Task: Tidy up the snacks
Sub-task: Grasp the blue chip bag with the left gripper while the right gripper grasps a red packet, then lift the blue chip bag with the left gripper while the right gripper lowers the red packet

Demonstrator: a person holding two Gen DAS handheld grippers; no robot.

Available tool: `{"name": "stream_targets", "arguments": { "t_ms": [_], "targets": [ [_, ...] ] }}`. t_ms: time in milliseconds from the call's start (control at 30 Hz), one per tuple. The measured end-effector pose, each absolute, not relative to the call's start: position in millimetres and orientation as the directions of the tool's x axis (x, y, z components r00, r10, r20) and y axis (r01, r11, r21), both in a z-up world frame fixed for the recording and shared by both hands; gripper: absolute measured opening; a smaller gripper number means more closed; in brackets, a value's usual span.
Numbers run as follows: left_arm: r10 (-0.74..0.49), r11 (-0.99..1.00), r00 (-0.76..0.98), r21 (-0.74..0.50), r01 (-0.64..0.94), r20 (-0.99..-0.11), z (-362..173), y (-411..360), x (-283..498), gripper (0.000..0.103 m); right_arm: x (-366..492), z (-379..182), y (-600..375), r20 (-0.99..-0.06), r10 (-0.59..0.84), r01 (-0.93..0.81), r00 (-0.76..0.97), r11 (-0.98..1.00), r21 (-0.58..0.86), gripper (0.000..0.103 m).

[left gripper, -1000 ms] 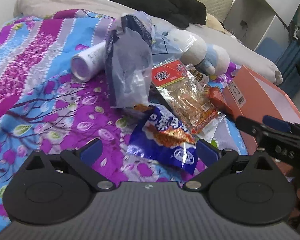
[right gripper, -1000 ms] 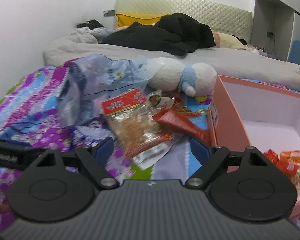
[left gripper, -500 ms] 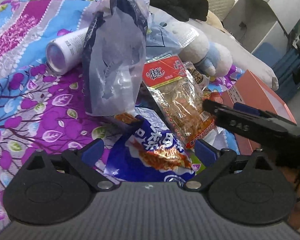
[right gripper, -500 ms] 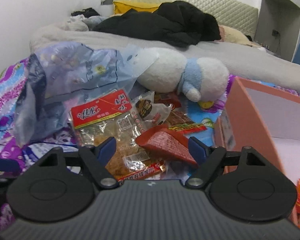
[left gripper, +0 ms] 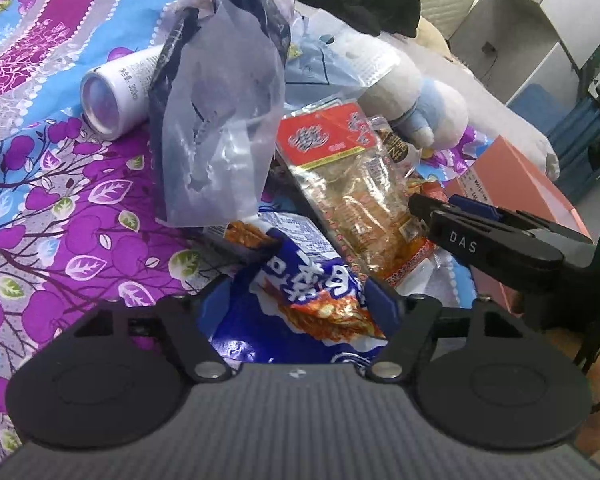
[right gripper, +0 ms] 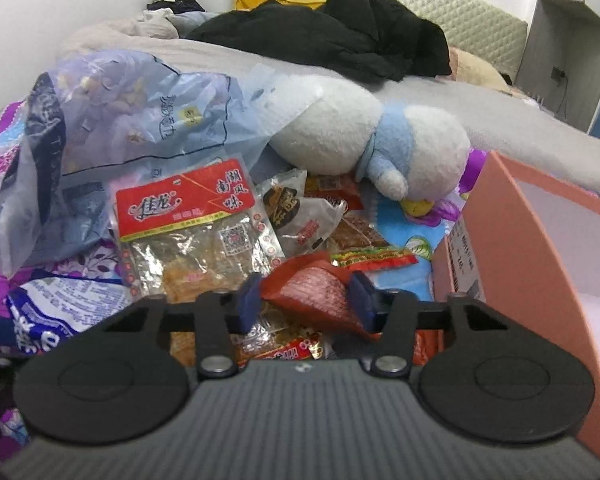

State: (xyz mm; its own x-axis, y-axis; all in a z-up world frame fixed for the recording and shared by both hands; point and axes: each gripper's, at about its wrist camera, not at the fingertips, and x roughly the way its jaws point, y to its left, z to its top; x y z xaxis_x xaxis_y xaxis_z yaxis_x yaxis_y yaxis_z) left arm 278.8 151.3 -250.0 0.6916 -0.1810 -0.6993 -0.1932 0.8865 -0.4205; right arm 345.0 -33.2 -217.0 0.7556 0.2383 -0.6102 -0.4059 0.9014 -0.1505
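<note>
Left wrist view: the left gripper (left gripper: 296, 300) tilts downward at lower centre, its jaws just closing onto the blue snack bag (left gripper: 300, 300). Right wrist view: the right gripper (right gripper: 304, 300), also angled down, has been closing and pinches the red snack packet (right gripper: 308, 288) at lower centre, beside the orange box (right gripper: 516, 248).

A home bedroom is shown. A bed (right gripper: 220, 56) is seen against a padded headboard (right gripper: 460, 16), spread with a flowered sheet (left gripper: 60, 200) and a grey blanket (right gripper: 520, 132). Dark clothes (right gripper: 340, 44) are heaped on it, a plush toy (right gripper: 380, 136) is laid nearby, and a wall shelf (right gripper: 572, 40) is fitted beside it.
</note>
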Motion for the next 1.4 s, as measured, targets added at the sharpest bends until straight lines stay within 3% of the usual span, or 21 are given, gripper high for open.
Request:
{"name": "stream_targets", "arguments": {
  "t_ms": [233,633,1400],
  "targets": [
    [-0.198,0.875,0.702,-0.447,-0.188,-0.684,-240.9,152.6,258.1,0.064,322.6,-198.4,-38.5,-0.597,0.242,-0.413,0.765,0.895,-0.167,0.033],
    [-0.187,0.867,0.704,-0.452,-0.209,-0.685,-225.0,149.6,196.5,0.063,265.4,-174.4,-53.1,-0.592,0.261,-0.454,0.762,0.868,-0.201,0.021],
    [-0.196,0.899,0.647,-0.399,-0.182,-0.737,-221.2,116.9,120.1,0.065,120.0,-178.6,-86.6,-0.682,0.31,-0.577,0.662,0.792,-0.2,0.017]
  ]
}}
